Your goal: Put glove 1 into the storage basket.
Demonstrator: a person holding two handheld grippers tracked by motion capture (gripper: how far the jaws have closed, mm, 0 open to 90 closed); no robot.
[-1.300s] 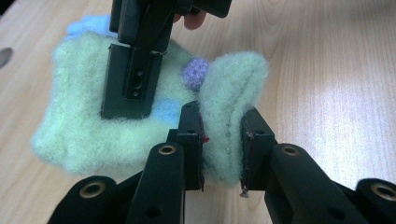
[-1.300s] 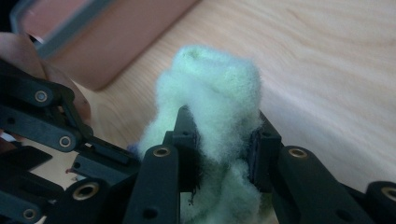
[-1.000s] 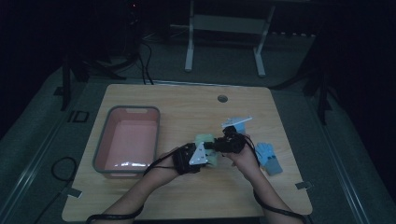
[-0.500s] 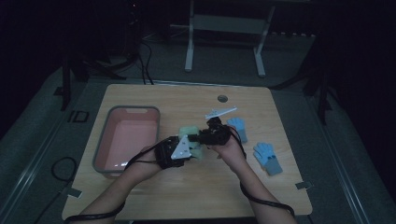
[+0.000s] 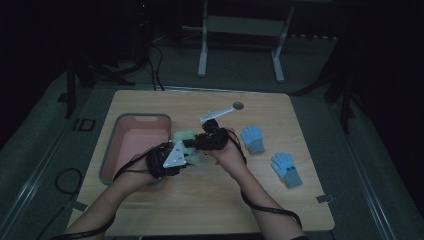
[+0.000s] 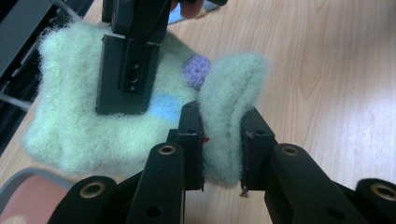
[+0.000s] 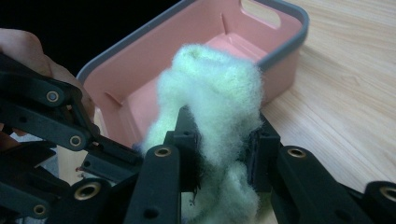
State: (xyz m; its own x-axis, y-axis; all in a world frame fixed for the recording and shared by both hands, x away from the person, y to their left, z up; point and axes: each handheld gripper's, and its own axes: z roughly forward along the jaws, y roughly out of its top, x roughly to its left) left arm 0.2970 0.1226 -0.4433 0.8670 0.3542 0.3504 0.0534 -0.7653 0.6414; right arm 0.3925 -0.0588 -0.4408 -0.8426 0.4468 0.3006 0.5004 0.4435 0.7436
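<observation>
A pale green fuzzy garment (image 5: 187,142) with a purple and a blue spot hangs between both grippers, just right of the pink bin (image 5: 117,150). My left gripper (image 6: 223,135) is shut on a fold of the green garment (image 6: 93,126). My right gripper (image 7: 224,140) is shut on another bunch of the garment (image 7: 210,88), with the bin's grey rim (image 7: 285,11) close behind. From above, the left gripper (image 5: 184,156) and right gripper (image 5: 197,142) sit close together near the bin's right wall.
Two blue gloves lie on the wooden table to the right, one (image 5: 252,138) near the right hand and one (image 5: 286,169) nearer the front edge. A small round hole (image 5: 238,105) is near the table's back edge. Cables trail off the left side.
Both grippers have moved left toward the pink bin, carrying the green garment. The blue gloves stay behind on the table's right side.
</observation>
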